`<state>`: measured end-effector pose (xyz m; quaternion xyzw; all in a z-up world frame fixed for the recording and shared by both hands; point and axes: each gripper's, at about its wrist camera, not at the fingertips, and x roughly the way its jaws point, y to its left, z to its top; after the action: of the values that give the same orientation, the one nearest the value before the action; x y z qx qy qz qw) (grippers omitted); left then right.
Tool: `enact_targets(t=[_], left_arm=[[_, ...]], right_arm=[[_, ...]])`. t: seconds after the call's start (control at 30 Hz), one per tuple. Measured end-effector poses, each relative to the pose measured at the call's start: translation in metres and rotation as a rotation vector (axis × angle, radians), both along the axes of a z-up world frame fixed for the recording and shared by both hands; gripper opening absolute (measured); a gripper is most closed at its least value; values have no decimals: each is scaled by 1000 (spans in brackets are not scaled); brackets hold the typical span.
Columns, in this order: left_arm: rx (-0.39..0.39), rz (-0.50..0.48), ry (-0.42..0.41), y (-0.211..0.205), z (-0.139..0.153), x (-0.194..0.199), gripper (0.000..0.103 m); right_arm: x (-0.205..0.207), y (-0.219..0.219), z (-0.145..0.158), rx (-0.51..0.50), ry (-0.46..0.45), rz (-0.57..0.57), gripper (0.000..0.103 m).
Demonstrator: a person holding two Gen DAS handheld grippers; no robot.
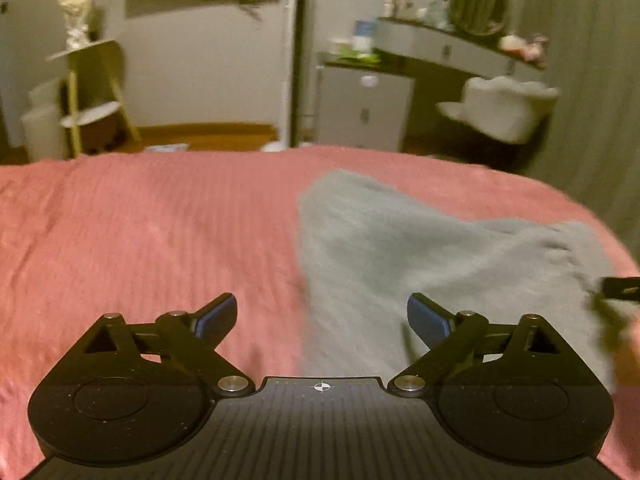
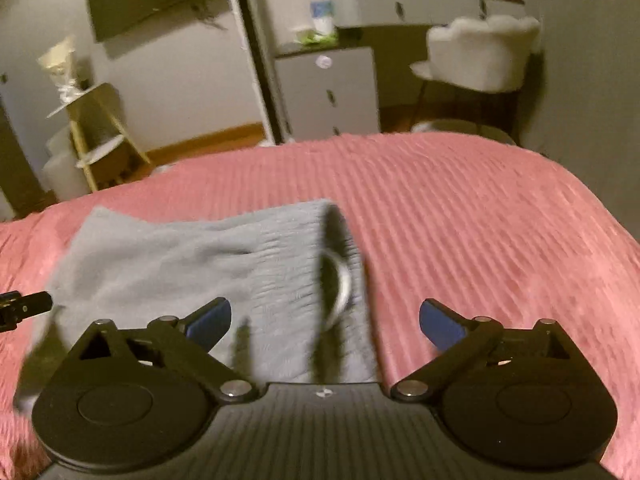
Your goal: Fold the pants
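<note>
Grey pants (image 1: 420, 256) lie on a pink ribbed bedspread (image 1: 140, 240), in a folded heap right of centre in the left wrist view. In the right wrist view the pants (image 2: 180, 264) lie left of centre, with the elastic waistband and a grey drawstring loop (image 2: 342, 284) at their right edge. My left gripper (image 1: 322, 318) is open and empty above the pants' left edge. My right gripper (image 2: 325, 322) is open and empty above the waistband end. Both views are blurred.
Beyond the bed's far edge stand a small wooden shelf (image 1: 92, 96), a tall white appliance (image 1: 294, 56), a grey drawer unit (image 1: 364, 108), a dressing table with a round mirror (image 1: 476, 0) and a white fluffy chair (image 1: 504, 108).
</note>
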<state>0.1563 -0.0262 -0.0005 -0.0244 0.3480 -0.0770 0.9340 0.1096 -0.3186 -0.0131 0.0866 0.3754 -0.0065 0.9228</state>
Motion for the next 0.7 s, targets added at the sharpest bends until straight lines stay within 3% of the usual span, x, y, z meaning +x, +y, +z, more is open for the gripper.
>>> enact_targets(t=[0.07,0.13,0.17,0.33,0.4,0.53,0.7], left_arm=[[-14,-29,61,-9,-10,-6,96],[64,-24,152,-13,-24,-9,97],[86,-23,176,-11,-28,-12,97],[27,100,153,15,-6,-38,96],[18,128,144,20,0,-53,96],[-5,43,193,12,-5,-90,96],[72,-5,229,-17,-14,-127,97]], right_arm=[[-9,6,-15,-56,47,10,100],[-15,5,-29,-130,120,-6,100],[-22,2,-28,-111,117,-15,100],[-65,-4,2,-70,14,-135,100],[-87,-2,2,-65,26,-176,100],[-134,19,-19,25,96,-94,100],[-180,38,-37,22,173,-111,100]])
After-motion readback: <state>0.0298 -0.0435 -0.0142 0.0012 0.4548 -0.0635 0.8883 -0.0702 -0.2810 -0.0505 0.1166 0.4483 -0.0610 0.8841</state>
